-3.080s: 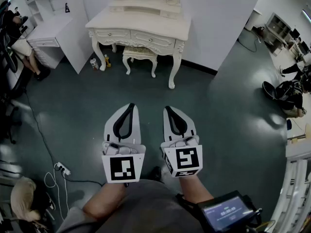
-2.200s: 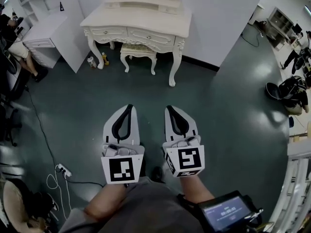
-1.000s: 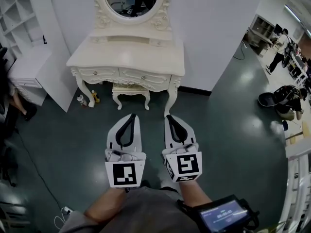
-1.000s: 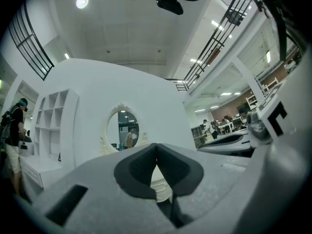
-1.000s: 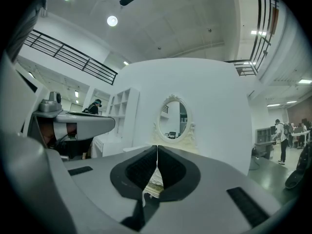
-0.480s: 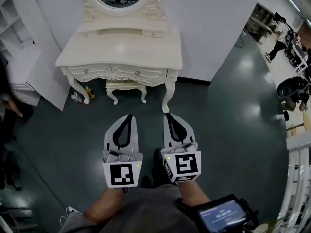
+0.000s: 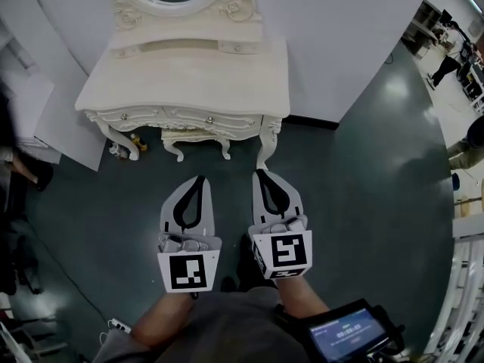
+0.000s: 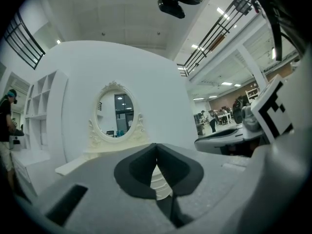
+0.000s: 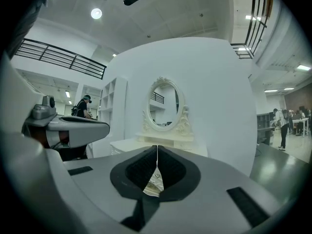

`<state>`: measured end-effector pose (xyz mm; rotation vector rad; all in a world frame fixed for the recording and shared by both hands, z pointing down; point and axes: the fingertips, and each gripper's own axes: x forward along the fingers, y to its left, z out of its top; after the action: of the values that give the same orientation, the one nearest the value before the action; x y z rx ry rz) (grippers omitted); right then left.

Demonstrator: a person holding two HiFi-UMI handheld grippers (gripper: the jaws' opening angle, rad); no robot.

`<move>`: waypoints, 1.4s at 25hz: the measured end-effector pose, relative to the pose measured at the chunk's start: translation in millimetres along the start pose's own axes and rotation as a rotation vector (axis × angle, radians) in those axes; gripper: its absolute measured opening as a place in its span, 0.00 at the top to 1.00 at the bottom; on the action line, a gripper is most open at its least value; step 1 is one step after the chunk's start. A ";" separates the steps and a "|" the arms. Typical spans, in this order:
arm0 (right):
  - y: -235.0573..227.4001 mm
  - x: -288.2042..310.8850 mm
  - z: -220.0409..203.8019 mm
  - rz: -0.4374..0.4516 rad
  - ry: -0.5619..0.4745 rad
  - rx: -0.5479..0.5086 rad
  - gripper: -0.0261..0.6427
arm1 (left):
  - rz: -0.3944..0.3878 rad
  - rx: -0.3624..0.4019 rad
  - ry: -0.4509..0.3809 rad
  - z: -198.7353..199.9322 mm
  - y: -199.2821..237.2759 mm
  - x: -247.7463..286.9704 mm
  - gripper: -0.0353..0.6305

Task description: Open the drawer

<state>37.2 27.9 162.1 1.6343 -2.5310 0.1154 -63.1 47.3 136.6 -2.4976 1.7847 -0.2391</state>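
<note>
Dresser [image 7: 181, 74], cream, carved, curved-legged.

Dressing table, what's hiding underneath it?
A cream stool stands under the dressing table; the tabletop covers most of its seat. Two small things sit by a leg.

Head view looks steeply down; both gripper views face the same dressing table [image 7: 189, 74] (mirror [image 9: 165, 104] too).

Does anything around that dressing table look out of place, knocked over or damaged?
Nothing damaged or spilled. The dressing table stands square with its drawers shut and the stool tucked under. Only oddity: two small items, maybe bottles, on the floor by a front leg.
</note>
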 end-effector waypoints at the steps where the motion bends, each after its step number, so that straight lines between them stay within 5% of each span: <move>1: -5.7 9.2 -0.1 0.004 0.004 0.005 0.94 | 0.005 0.000 0.003 0.6 2.2 10.6 0.93; 13: -56.8 90.0 28.0 0.075 -0.048 0.012 0.94 | 0.077 0.039 -0.035 31.2 19.3 95.8 0.93; 25: -62.5 119.3 67.7 0.113 -0.120 -0.043 0.94 | 0.157 0.046 -0.095 59.0 47.9 110.9 0.93; 35: -65.3 162.2 34.1 0.091 -0.045 -0.036 0.94 | 0.130 -0.007 -0.064 20.2 80.3 154.3 0.93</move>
<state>28.6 -149.7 152.0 1.5265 -2.6251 0.0420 -86.0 -125.4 119.2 -2.3530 1.9162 -0.1440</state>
